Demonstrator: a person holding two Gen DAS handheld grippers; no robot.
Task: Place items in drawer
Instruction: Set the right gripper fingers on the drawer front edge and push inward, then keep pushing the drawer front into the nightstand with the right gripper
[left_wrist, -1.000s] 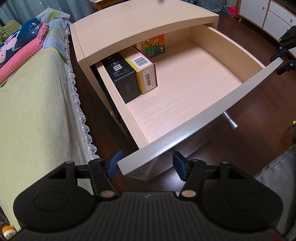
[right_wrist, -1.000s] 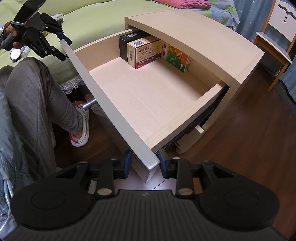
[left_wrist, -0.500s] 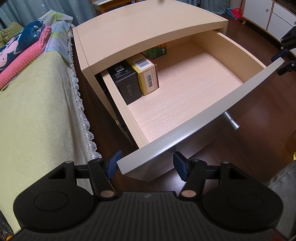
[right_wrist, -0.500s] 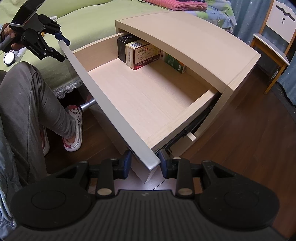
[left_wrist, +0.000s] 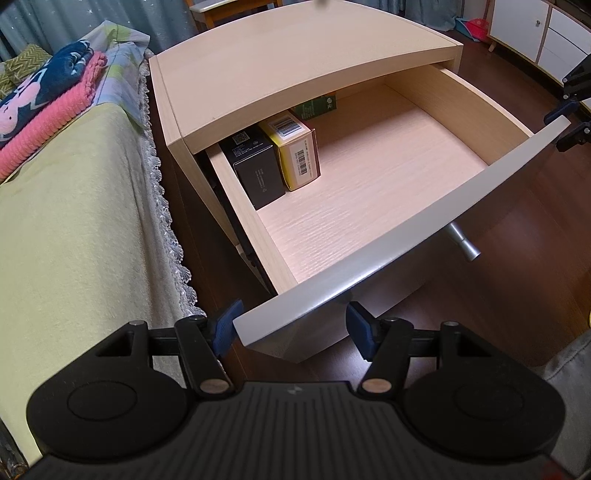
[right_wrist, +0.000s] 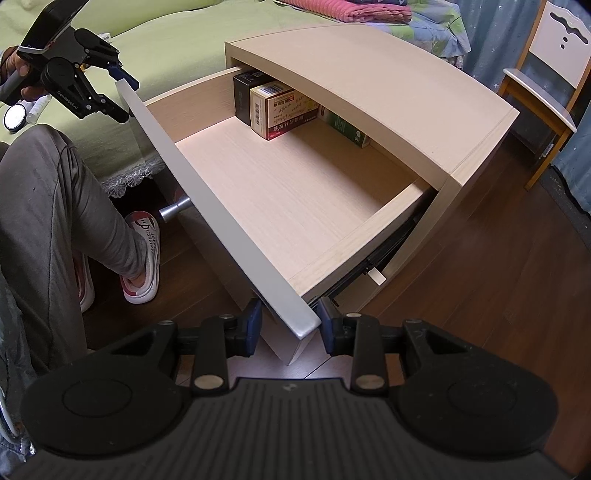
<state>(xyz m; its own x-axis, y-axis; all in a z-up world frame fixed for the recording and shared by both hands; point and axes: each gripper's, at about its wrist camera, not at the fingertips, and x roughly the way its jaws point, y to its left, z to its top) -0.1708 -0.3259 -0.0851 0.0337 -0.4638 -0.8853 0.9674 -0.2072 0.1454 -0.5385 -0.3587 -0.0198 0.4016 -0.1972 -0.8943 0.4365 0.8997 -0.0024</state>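
Observation:
A pale wooden nightstand (left_wrist: 295, 55) has its drawer (left_wrist: 369, 177) pulled out. At the drawer's back stand a black box (left_wrist: 258, 170), a yellow box (left_wrist: 299, 155) and a green box (left_wrist: 317, 105), partly under the top. My left gripper (left_wrist: 291, 325) is open and straddles the left end of the grey drawer front (left_wrist: 406, 229) with slack. My right gripper (right_wrist: 290, 321) clamps the front's other end (right_wrist: 207, 206), both pads against it. The right wrist view shows the boxes too: black (right_wrist: 243, 96), yellow and red (right_wrist: 280, 110), green (right_wrist: 343, 125).
A metal knob (left_wrist: 463, 243) sticks out of the drawer front. A bed (left_wrist: 74, 221) with folded blankets (left_wrist: 48, 99) lies close to the left. A person's leg and slipper (right_wrist: 142, 266) are in front of the drawer. A chair (right_wrist: 546, 74) and a white cabinet (left_wrist: 546, 40) stand farther off.
The drawer has slid inward, so the boxes sit further under the nightstand top. Both grippers have travelled with the drawer front, at the same jaw widths.

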